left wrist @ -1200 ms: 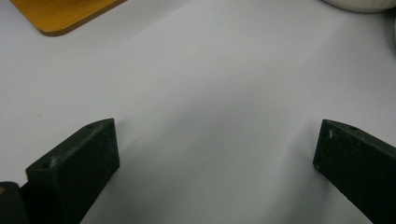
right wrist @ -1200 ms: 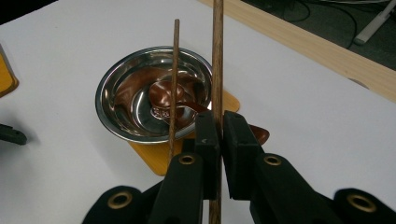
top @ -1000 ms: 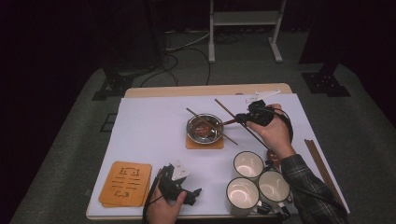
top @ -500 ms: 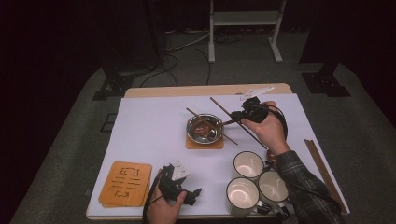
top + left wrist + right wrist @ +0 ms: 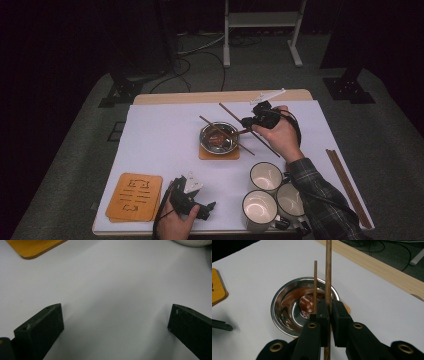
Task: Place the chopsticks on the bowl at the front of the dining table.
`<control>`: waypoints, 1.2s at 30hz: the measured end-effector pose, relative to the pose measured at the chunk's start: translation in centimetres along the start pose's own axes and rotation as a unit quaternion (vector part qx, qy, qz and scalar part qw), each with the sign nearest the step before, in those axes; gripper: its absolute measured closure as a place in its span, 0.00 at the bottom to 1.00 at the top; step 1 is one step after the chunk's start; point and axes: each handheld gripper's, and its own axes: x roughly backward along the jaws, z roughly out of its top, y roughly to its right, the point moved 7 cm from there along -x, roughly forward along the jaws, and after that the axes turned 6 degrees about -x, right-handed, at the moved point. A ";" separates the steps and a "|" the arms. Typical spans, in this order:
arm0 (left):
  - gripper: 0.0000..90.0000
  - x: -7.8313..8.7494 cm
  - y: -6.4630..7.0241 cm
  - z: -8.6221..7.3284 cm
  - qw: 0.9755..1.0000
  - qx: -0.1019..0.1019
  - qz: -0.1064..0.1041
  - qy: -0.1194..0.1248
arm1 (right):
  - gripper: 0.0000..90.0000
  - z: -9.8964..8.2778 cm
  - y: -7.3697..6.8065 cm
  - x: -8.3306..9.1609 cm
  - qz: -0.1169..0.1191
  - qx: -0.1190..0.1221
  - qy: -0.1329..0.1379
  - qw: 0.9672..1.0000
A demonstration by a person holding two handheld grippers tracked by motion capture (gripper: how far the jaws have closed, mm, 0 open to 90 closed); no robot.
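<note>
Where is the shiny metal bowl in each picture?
High view: the round shiny metal bowl sits mid-table on an orange mat, left of the right gripper.
Right gripper view: the bowl lies centre-left, behind the shut jaws gripping a brown wooden chopstick.
Left gripper view: the bowl is not in this picture.
Shared landmark: the white table cover.

The table wears a plain white cover with a pale wooden edge showing at its far side; on it a silvery steel bowl, its inside reflecting reddish brown, sits on an orange-tan coaster, and a dark brown chopstick stands before it between matte black jaws. The wooden mat is orange with dark line markings. The three cups are cream-white inside with darker rims, and the sleeve is a dark grey plaid.
</note>
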 end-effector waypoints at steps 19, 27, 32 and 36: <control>0.00 0.0 0.0 0.0 1.000 0.001 -0.001 0.000 | 0.94 1.2 -1.1 -1.3 0.007 0.009 -0.005 1.000; 0.00 0.0 0.0 0.0 1.000 0.001 -0.001 0.000 | 0.94 1.7 -1.5 -1.9 0.011 0.009 -0.007 1.000; 0.00 0.0 0.0 0.0 1.000 0.000 -0.001 0.000 | 0.94 2.0 -1.8 -2.3 0.014 0.009 -0.008 1.000; 0.00 0.0 0.0 0.0 1.000 0.001 -0.001 0.001 | 0.94 2.2 -2.0 -2.7 0.016 0.010 -0.010 1.000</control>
